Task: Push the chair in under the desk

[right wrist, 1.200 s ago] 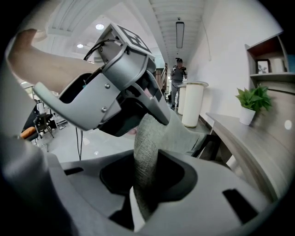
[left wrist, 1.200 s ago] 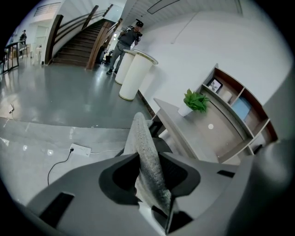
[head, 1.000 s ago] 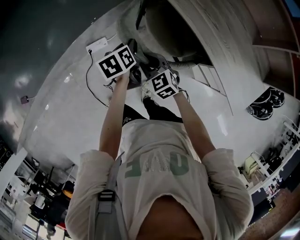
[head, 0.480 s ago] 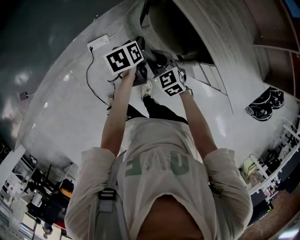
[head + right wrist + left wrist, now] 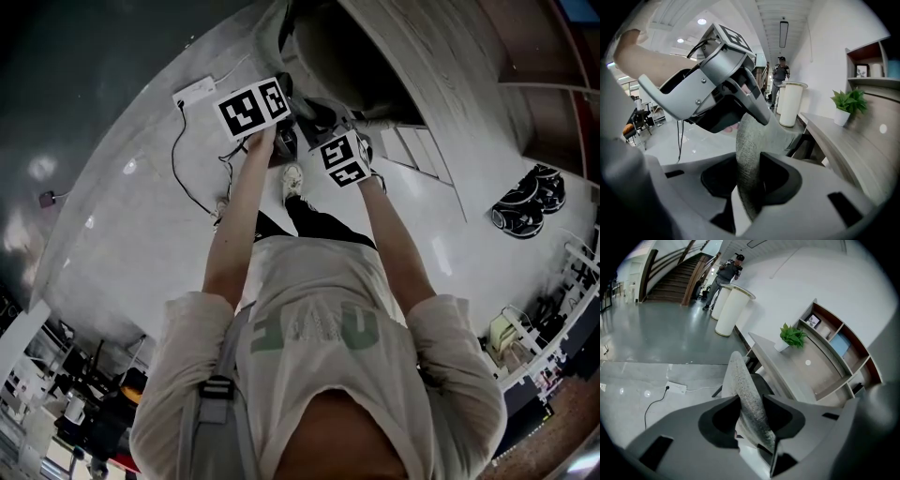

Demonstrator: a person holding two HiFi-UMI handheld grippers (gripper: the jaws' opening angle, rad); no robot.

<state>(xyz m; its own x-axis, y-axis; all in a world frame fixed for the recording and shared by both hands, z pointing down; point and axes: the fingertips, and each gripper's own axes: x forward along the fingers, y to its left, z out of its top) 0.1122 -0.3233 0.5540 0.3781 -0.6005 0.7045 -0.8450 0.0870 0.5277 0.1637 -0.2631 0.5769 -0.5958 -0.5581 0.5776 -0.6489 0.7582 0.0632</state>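
Observation:
The chair's grey fabric backrest [image 5: 740, 376] runs up between the jaws of my left gripper [image 5: 752, 401]; both pads touch it while the jaws are opening. My right gripper [image 5: 749, 164] is shut on the same backrest [image 5: 750, 140], just below the left gripper [image 5: 754, 112]. In the head view both grippers, left [image 5: 272, 139] and right [image 5: 328, 141], are held out side by side over the dark chair [image 5: 314, 112], which stands at the curved wooden desk [image 5: 403, 66]. The seat is mostly hidden.
A potted plant [image 5: 792, 336] stands on the desk [image 5: 787, 366] below wall shelves [image 5: 834, 341]. A white power strip [image 5: 197, 91] and its cable lie on the floor to the left. A white round column [image 5: 731, 310] and a person [image 5: 724, 277] are farther off. A black item [image 5: 525, 202] lies at the right.
Both grippers have moved away from the person's body toward the desk, and the chair has gone with them. The left gripper has moved ahead of the right.

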